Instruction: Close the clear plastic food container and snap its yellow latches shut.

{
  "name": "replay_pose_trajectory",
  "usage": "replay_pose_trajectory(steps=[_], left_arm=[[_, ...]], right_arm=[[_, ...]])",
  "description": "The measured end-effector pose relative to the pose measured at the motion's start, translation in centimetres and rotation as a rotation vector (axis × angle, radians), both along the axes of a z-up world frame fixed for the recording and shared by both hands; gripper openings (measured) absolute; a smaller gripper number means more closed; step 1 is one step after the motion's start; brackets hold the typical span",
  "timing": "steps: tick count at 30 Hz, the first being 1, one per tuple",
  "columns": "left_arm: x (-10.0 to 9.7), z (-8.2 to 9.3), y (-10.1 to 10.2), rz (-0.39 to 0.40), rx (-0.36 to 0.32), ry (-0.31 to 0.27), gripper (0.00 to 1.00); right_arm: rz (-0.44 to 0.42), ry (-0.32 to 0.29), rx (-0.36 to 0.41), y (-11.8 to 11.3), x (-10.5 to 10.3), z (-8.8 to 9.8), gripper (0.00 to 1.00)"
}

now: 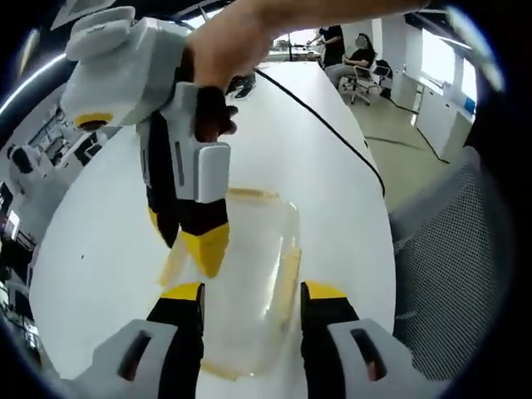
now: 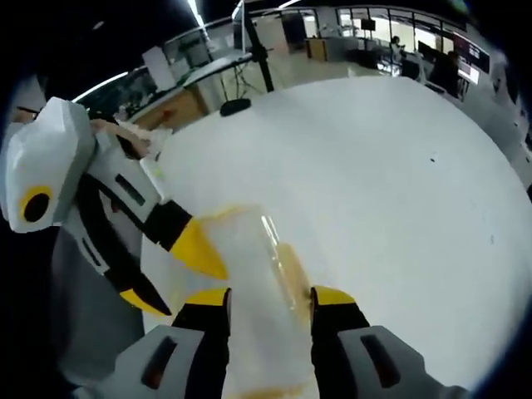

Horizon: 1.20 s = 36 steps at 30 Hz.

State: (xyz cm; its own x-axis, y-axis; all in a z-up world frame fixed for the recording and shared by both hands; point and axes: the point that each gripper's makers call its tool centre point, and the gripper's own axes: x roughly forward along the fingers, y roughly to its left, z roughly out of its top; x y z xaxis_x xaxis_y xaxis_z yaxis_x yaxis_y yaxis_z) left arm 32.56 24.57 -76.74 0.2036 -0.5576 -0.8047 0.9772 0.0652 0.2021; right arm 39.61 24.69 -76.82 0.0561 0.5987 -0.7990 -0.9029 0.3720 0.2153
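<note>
Where the white table (image 1: 332, 166) runs through the lower middle of the left gripper view, the clear plastic food container (image 1: 249, 274) lies flat on it, its lid on top and pale yellow latches (image 1: 287, 283) showing along its edges. One latch strip runs down its right side, another lies across its far edge, and a third shows at its lower left. No label or writing can be read on it. In the right gripper view the same container (image 2: 258, 274) sits at lower centre, looking frosted, with a yellow latch (image 2: 291, 270) on its right side.

At the bottom of the left gripper view the left gripper (image 1: 252, 303) holds its yellow-tipped jaws well apart, straddling the near end of the container; whether they touch it is hard to tell. The right gripper (image 1: 195, 245) comes down from the upper left, held by a person's hand (image 1: 220, 50), its yellow tips close together over the container's left part, perhaps touching the lid.

In the right gripper view the right gripper (image 2: 270, 299) shows its jaws spread to either side of the container, and the left gripper (image 2: 179, 266) reaches in from the left, one yellow tip against the container's left edge.

Beyond the table, a mesh chair (image 1: 449, 258) stands at the right of the left gripper view, and a black cable (image 1: 332, 125) crosses the tabletop.
</note>
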Motion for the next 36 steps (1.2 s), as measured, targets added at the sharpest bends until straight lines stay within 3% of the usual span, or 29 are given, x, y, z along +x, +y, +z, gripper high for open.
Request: replay_pose_trajectory(steps=[9, 16, 19, 29, 36], left_arm=[[-0.39, -0.02, -0.92, -0.02, 0.001, -0.006, 0.4], [-0.18, -0.08, -0.75, -0.049, 0.021, -0.054, 0.37], [-0.28, -0.3, -0.72, -0.078, 0.044, -0.105, 0.38], [0.0, -0.31, -0.68, -0.054, 0.042, -0.103, 0.37], [0.03, -0.4, -0.72, -0.046, 0.031, -0.107, 0.36]], right_arm=[[0.016, 0.004, -0.008, -0.04, -0.13, -0.13, 0.37], [0.017, 0.011, -0.007, 0.06, -0.08, -0.13, 0.37], [0.025, 0.018, -0.011, 0.09, -0.1, -0.22, 0.37], [0.071, 0.055, -0.015, 0.34, -0.03, -0.44, 0.36], [0.096, 0.108, -0.073, 0.39, -0.13, -0.63, 0.36]])
